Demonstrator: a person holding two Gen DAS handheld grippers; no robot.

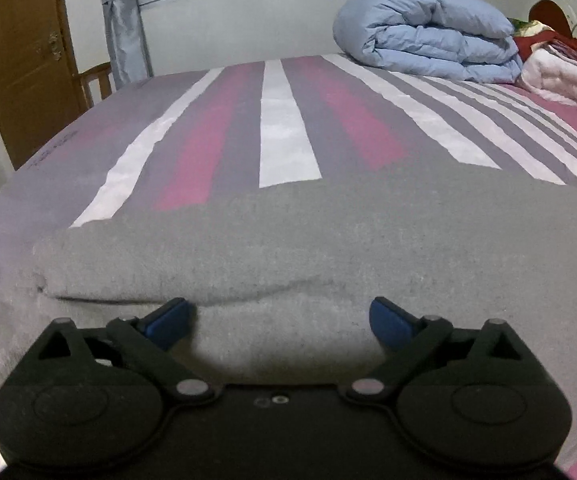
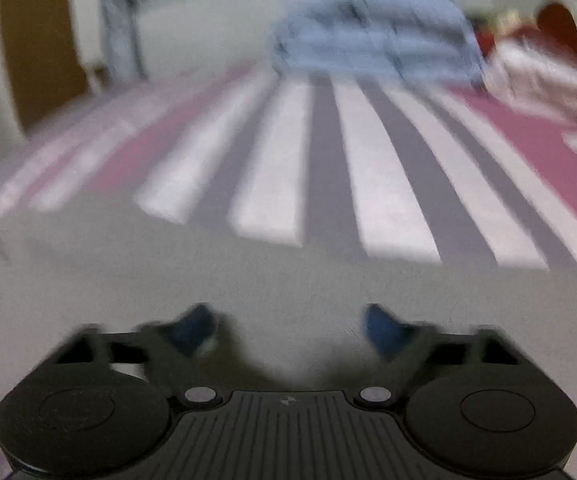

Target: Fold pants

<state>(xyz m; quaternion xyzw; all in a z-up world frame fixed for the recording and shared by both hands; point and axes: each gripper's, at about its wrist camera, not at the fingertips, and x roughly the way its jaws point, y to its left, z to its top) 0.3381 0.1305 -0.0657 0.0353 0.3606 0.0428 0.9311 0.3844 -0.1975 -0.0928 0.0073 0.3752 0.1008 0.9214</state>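
Hovering spread-fingered over grey pants point(image 1: 288, 248) on striped bed point(image 1: 288, 120): left gripper point(image 1: 280, 322), right gripper point(image 2: 288, 330). Likely lining up next fold; needing edge pinched.

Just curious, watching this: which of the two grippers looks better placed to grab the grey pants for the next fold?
Probably the left gripper: its open jaws sit right at a layered edge of the grey pants. The right gripper, also open, faces flat cloth, blurred.
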